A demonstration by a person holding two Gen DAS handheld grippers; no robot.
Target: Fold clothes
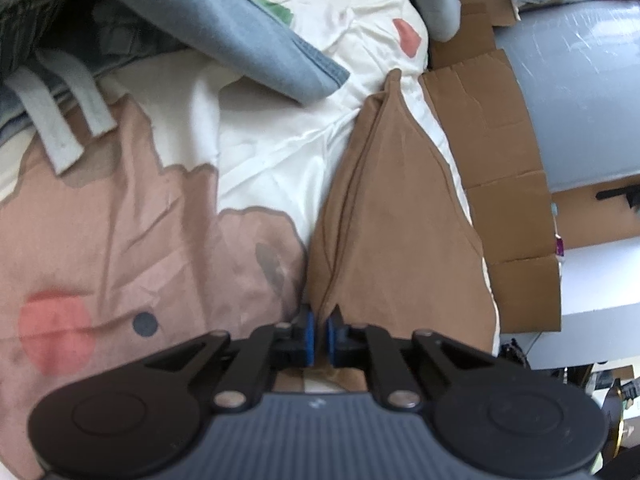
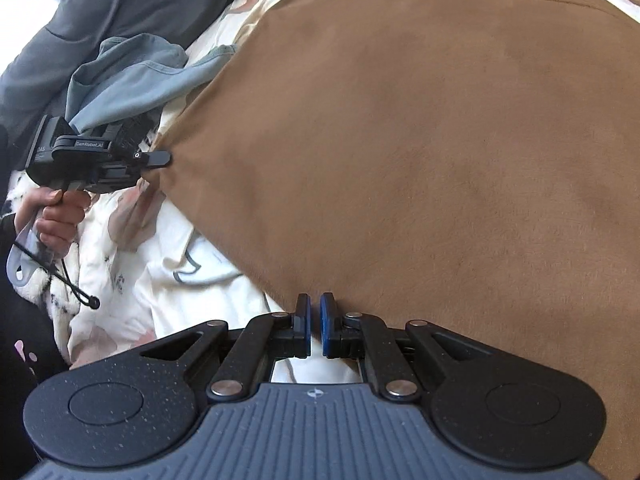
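A brown garment point(image 2: 420, 128) lies spread over the patterned bedspread point(image 1: 120, 220). In the left wrist view it rises as a folded ridge, the brown garment point(image 1: 392, 208) running away from my left gripper point(image 1: 319, 332), whose blue pads are shut on its near corner. The right wrist view shows the left gripper point(image 2: 160, 158) from the side, held by a hand point(image 2: 56, 216) and pinching the cloth's left corner. My right gripper point(image 2: 315, 320) is shut on the garment's near edge, with brown cloth between its blue pads.
A blue-grey garment point(image 1: 248, 28) and a dark grey one point(image 2: 120, 4) lie heaped at the far side of the bed. Grey straps point(image 1: 68, 116) hang at the left. Flattened cardboard point(image 1: 500, 152) and a grey plastic-wrapped roll point(image 1: 580, 92) stand beside the bed on the right.
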